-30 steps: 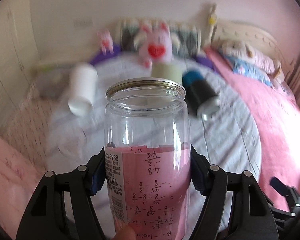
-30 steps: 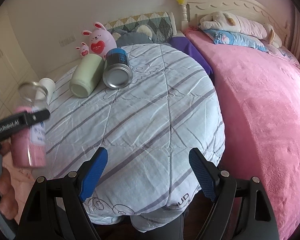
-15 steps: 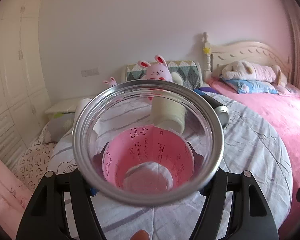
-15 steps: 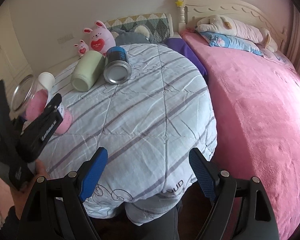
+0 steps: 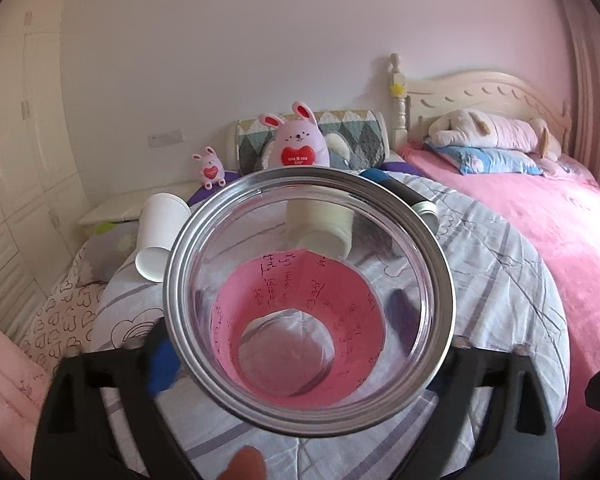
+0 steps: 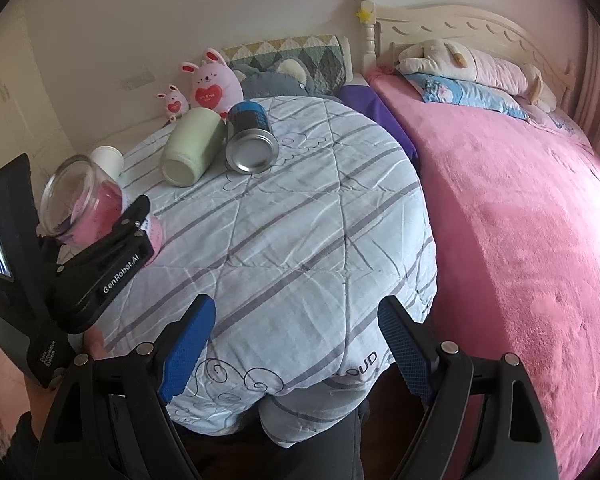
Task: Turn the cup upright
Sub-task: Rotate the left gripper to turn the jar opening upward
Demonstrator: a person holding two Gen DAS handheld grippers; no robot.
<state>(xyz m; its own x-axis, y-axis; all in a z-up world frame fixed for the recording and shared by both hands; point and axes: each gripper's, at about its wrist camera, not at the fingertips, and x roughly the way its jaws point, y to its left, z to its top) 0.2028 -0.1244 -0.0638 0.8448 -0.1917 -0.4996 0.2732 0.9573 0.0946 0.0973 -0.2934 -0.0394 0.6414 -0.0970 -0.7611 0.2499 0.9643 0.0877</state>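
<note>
A clear jar with a metal rim and a pink paper lining (image 5: pixel 300 312) fills the left wrist view, mouth toward the camera. My left gripper (image 5: pixel 304 360) is shut on the jar's body. In the right wrist view the jar (image 6: pixel 88 208) is tilted, its base near or on the striped quilt (image 6: pixel 300 240), held by the left gripper (image 6: pixel 112 248). My right gripper (image 6: pixel 296 356) is open and empty over the quilt's near edge. A white paper cup (image 5: pixel 160 236), a pale green cup (image 6: pixel 192 152) and a blue can (image 6: pixel 252 140) lie on their sides.
Two pink bunny toys (image 6: pixel 216 84) and a patterned cushion (image 6: pixel 300 60) sit at the back. A pink bed (image 6: pixel 520 220) with a plush dog (image 6: pixel 480 64) lies to the right. White cabinets (image 5: pixel 16 160) stand at the left.
The left gripper tipped the jar from upright-looking side view to mouth toward its camera and lowered it toward the quilt. The right gripper stayed almost still.
</note>
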